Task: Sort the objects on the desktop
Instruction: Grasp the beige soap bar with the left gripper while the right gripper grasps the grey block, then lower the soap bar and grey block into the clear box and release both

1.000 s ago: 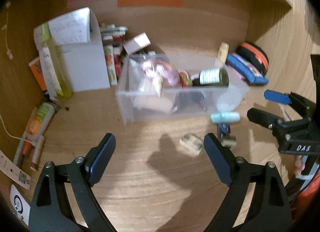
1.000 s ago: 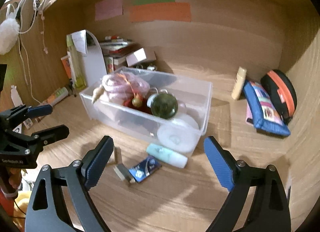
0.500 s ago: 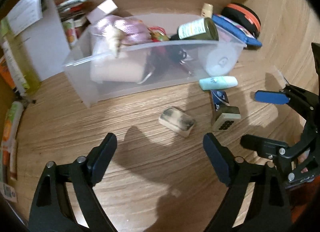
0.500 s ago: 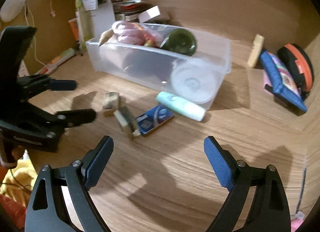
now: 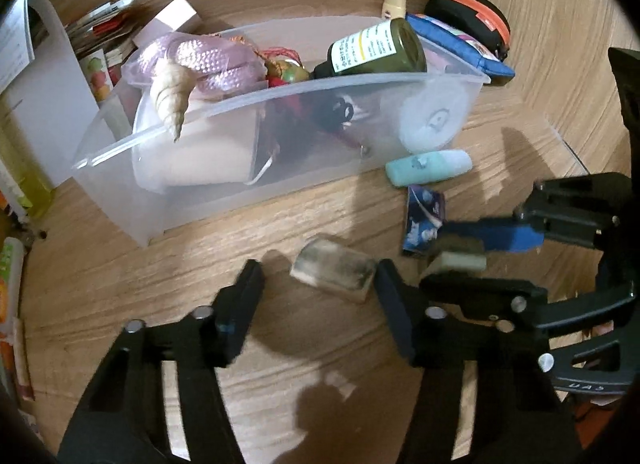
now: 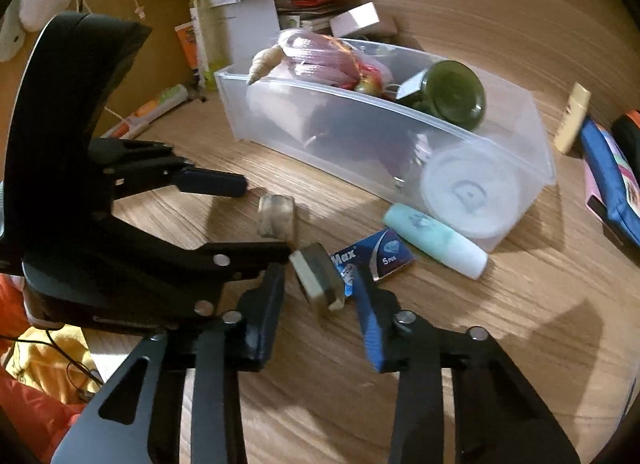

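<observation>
A smudged white eraser point(image 5: 334, 271) lies on the wooden desk between the fingers of my open left gripper point(image 5: 316, 284); it also shows in the right wrist view point(image 6: 276, 215). A second eraser with a dark band point(image 6: 318, 282) sits between the fingers of my open right gripper point(image 6: 318, 292), and shows in the left wrist view point(image 5: 456, 262). Neither gripper grips its eraser. A blue blade packet point(image 6: 374, 260) and a mint tube point(image 6: 436, 240) lie in front of the clear bin point(image 6: 532, 143).
The bin holds a green bottle point(image 5: 376, 49), pink rope point(image 5: 200, 59), a shell and a round white tub. A blue pouch point(image 5: 460, 43) and an orange-black case point(image 5: 468, 19) lie at the right. Papers, boxes and tubes stand at the left.
Both grippers have dropped forward onto the desk and narrowed. The left now brackets the smudged eraser, the right brackets the banded eraser.
</observation>
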{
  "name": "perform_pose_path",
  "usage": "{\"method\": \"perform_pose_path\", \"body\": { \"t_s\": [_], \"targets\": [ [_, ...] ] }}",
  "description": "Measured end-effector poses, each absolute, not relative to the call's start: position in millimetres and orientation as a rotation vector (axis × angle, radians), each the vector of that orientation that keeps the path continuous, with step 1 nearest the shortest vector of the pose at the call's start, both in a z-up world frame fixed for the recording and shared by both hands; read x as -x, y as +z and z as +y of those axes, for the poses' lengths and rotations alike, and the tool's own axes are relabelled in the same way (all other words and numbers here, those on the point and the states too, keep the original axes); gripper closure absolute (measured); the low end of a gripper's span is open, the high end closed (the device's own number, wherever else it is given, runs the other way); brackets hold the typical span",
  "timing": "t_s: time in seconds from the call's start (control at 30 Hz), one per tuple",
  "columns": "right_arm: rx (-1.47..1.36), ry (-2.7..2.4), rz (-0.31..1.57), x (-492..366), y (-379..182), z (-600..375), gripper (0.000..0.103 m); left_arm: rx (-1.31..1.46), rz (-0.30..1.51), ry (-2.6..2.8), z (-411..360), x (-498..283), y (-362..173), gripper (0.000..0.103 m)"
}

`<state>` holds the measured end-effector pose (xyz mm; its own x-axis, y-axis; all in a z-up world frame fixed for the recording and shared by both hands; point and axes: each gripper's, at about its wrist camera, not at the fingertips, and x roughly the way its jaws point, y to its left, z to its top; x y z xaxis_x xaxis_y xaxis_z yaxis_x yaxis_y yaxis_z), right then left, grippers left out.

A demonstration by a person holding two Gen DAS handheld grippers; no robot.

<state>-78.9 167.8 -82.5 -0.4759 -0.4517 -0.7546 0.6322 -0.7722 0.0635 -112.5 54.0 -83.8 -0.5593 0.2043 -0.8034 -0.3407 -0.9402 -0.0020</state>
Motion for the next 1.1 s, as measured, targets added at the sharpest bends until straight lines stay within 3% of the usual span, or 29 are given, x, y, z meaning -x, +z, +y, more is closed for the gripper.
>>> {"method": "perform_pose_path", "body": {
  "t_s": [0.07,0.2,0.77,1.1],
  "targets": [
    [-1.058,-2.226,0.287,78,-82,168,0.083,1.252,0.221,2.525,55,113,-84,0.062],
    [-1.067,-2.222,0.246,79,-82,174,0.088,1.238,0.229,2.528,55,111,-84,0.063],
    [-0.966,-2.313,0.074,83,-40,208,0.088,1.067,-0.016,2.620,44,88,-35,0.063],
    [-0.879,-2.425,0.012,106,-11,237,0.088,0.943,-0.045,2.631,58,107,-2,0.063]
  ]
}}
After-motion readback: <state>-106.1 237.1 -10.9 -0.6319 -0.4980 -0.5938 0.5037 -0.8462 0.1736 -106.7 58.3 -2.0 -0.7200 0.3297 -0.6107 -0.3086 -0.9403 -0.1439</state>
